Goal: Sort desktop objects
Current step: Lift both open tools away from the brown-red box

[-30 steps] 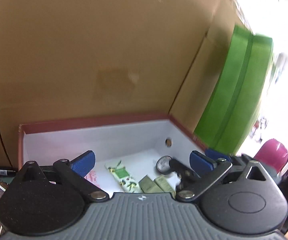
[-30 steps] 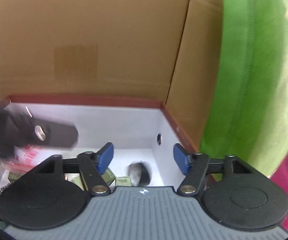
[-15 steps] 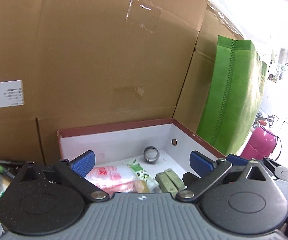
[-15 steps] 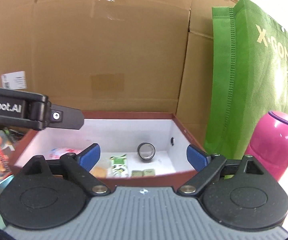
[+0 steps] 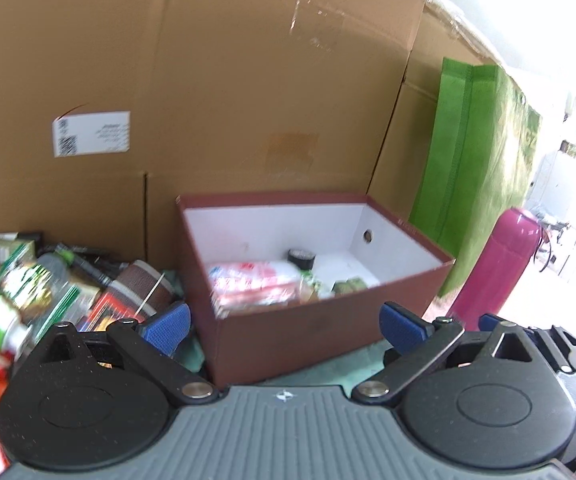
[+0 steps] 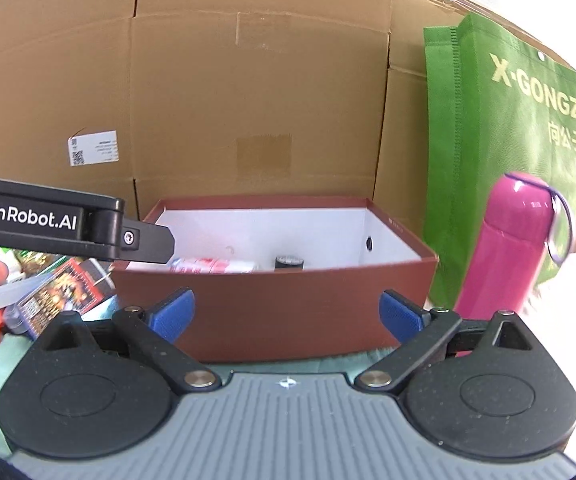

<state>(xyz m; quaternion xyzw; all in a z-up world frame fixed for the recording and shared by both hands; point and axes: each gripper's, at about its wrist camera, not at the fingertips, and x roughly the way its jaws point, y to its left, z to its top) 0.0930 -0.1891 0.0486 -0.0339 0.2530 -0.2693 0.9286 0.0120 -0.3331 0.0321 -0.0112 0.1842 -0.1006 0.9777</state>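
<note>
Currently, the left gripper (image 5: 284, 322) and right gripper (image 6: 286, 312) both have their blue-padded fingers apart, holding nothing. Ahead on the bench stands the open reddish-brown cardboard box with white interior (image 6: 288, 312), containing a red-and-white plastic packet (image 5: 248, 280) and a black tape roll (image 5: 301, 258).

1. A wall of big brown cardboard cartons (image 6: 256, 92) fills the background; a white shipping label (image 6: 93, 147) is stuck on one;
2. a green fabric bag (image 6: 500, 128) printed "X-GONGZ" leans against the cartons at right;
3. a pink flask (image 6: 508, 244) stands upright in front of that bag; a dark loop hangs at its cap.
</note>
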